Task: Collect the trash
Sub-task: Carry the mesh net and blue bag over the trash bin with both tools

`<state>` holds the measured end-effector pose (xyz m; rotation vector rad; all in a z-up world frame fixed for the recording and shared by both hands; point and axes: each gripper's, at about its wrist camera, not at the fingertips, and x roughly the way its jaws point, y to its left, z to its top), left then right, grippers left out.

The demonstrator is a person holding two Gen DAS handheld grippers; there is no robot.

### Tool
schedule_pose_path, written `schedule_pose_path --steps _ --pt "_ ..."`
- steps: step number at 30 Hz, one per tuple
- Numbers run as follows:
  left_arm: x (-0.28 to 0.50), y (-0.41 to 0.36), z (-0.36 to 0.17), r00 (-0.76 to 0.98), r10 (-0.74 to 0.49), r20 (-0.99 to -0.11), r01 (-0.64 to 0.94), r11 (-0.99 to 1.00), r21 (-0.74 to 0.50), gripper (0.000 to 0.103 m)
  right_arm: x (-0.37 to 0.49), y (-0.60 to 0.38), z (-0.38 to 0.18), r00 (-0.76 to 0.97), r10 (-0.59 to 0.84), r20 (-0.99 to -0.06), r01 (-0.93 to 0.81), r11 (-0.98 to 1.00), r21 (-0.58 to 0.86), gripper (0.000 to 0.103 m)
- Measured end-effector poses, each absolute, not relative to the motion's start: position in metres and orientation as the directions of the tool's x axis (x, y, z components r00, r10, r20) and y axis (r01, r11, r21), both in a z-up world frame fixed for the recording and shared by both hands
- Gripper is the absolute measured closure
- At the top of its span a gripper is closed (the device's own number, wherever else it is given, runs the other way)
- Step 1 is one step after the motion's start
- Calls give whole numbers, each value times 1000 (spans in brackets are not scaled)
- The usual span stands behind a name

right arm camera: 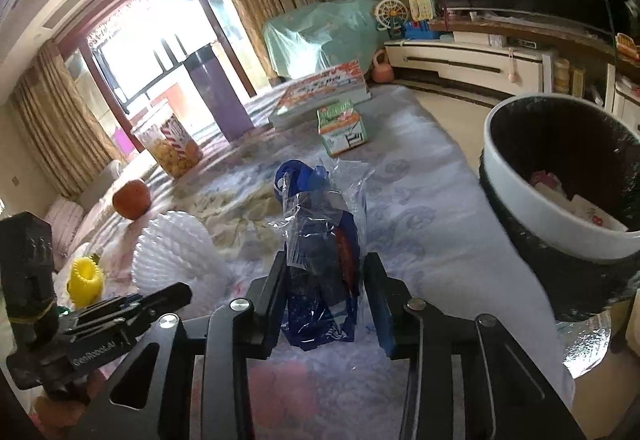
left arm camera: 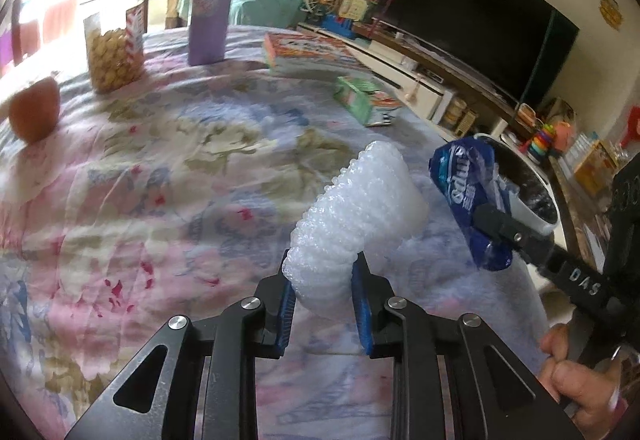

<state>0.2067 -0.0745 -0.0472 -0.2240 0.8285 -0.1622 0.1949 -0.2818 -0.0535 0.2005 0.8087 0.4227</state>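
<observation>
My left gripper (left arm camera: 324, 288) is shut on a white foam fruit net (left arm camera: 356, 208) and holds it above the flowered tablecloth (left arm camera: 160, 168). The net also shows in the right wrist view (right arm camera: 172, 248). My right gripper (right arm camera: 326, 280) holds a crumpled blue plastic wrapper (right arm camera: 316, 240); its jaws stand somewhat apart with the wrapper pinched between them. In the left wrist view the wrapper (left arm camera: 464, 184) hangs from the right gripper's fingers (left arm camera: 496, 220) near the bin's rim. The white-rimmed trash bin (right arm camera: 560, 200) stands at the table's right edge with some trash inside.
On the table stand a purple tumbler (left arm camera: 212, 4), a snack jar (left arm camera: 112, 48), an orange fruit (left arm camera: 34, 108), a flat box (left arm camera: 308, 52), a green carton (left arm camera: 360, 100) and a yellow toy (right arm camera: 85, 278). A TV (left arm camera: 480, 8) and low cabinet lie beyond the table.
</observation>
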Motion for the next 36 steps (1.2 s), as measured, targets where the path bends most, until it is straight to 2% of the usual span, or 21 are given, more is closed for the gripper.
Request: schedule_pose_path --steps 8,36 --pt "202 -96 -38 657 -244 -713 103 966 -236 79 180 -301 -34 650 435 -623 -280 899 336 65" --pt "200 -163 -30 626 -284 -726 220 958 -185 79 154 -353 -34 688 417 -595 -195 895 401 65"
